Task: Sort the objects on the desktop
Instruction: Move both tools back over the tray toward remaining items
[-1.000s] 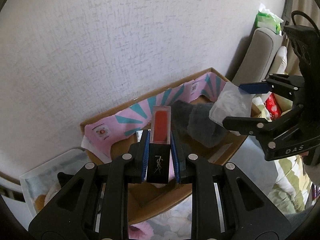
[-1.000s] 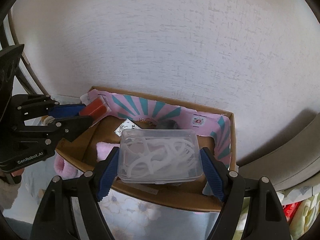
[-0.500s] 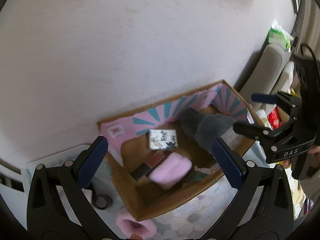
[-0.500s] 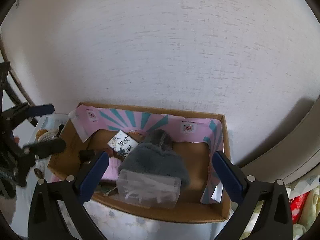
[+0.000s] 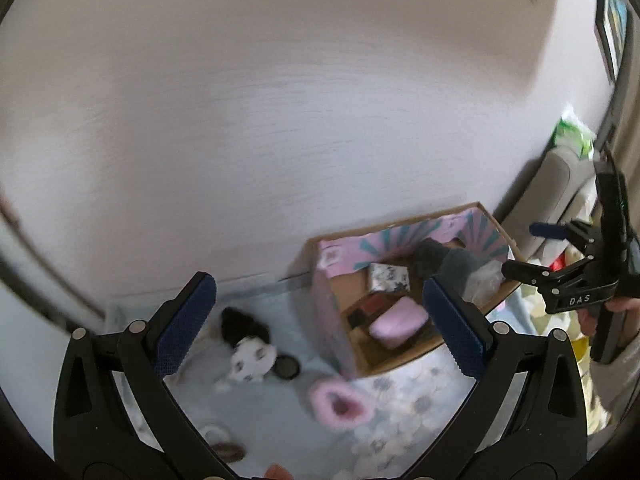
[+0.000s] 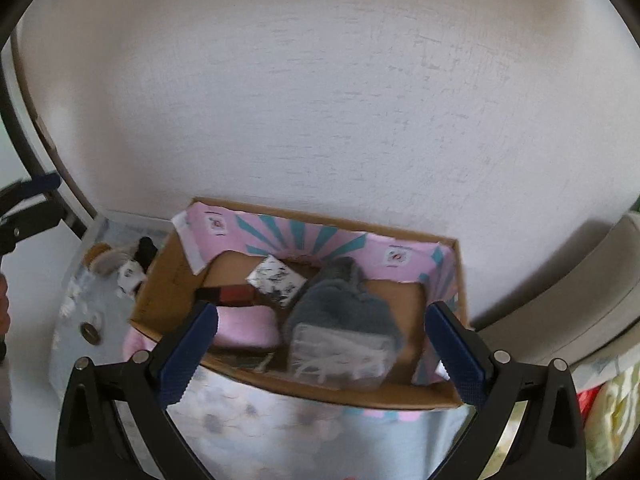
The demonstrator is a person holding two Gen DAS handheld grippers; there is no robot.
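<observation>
Both tongs stand wide apart and carry nothing: the left gripper (image 5: 320, 324) spreads its blue-padded fingers (image 5: 184, 322) across the lower part of its own view, and the right gripper (image 6: 324, 342) does the same in the right wrist view. The right gripper also shows at 3 o'clock in the left view, and the left one at 9 o'clock in the right view. The cardboard box (image 6: 404, 396), lined with pink and teal paper, stands against the pale wall (image 6: 340, 92) and sits just above centre between the right gripper's fingers. Inside it, the clear plastic case (image 6: 340, 356) lies at 6 o'clock against the near wall, touching the grey knitted hat (image 6: 340, 304) behind it. The red lipstick (image 6: 228, 294) lies at 9 o'clock in the box, beside the patterned packet (image 6: 278, 280) and just behind the pink fluffy item (image 6: 244, 328). Outside the box, on the flowered cloth (image 5: 400, 412), a panda toy (image 5: 250, 356) lies at 7 o'clock in the left view, a pink fluffy ring (image 5: 340, 404) near the box corner.
</observation>
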